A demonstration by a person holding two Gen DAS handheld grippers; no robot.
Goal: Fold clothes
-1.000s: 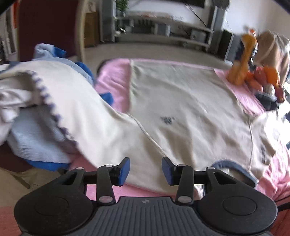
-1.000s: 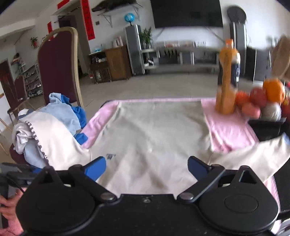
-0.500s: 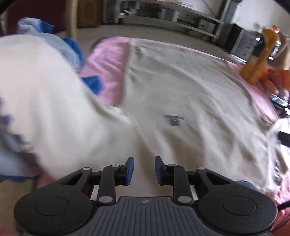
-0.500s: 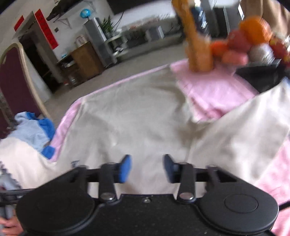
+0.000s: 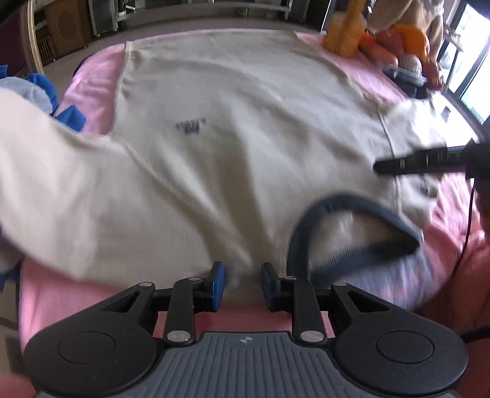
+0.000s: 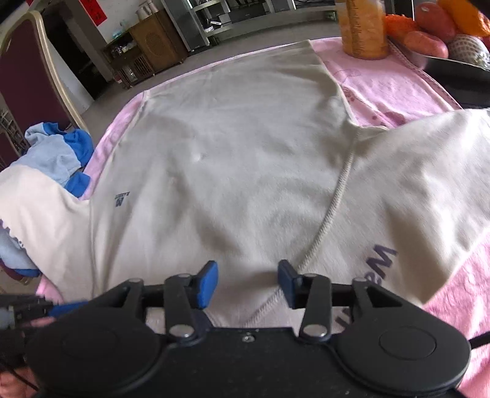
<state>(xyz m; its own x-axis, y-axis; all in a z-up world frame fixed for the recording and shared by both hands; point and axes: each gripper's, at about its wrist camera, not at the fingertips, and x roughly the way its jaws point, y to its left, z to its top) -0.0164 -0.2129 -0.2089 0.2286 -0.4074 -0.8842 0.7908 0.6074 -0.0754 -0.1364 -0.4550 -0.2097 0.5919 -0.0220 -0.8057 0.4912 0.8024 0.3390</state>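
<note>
Across the pink-covered surface (image 6: 395,91) lies the cream sweatshirt (image 6: 245,147), front up and spread nearly flat, its navy-trimmed collar (image 5: 352,232) at the near edge and its hem toward the far side. By the look of it the knit is soft, limp and light: it will sag and drag rather than hold a shape, so a pinch on a doubled or seamed part should hold best, such as the shoulder seam (image 6: 330,208) or the ribbed collar. One sleeve trails off the surface onto the pile of blue clothes (image 6: 58,150) on the chair (image 6: 33,79); the other sleeve (image 6: 428,189) lies out over the pink cloth.

Left gripper (image 5: 242,284) sits at the shoulder beside the collar, jaws narrow; cloth appears bunched between the pads, though blur leaves the pinch uncertain. Right gripper (image 6: 248,283) hovers over the other shoulder, jaws half apart and opening, fabric beneath but not clamped. A bottle (image 6: 363,27) and a fruit tray (image 6: 447,61) stand at the far corner, clear of the garment.
</note>
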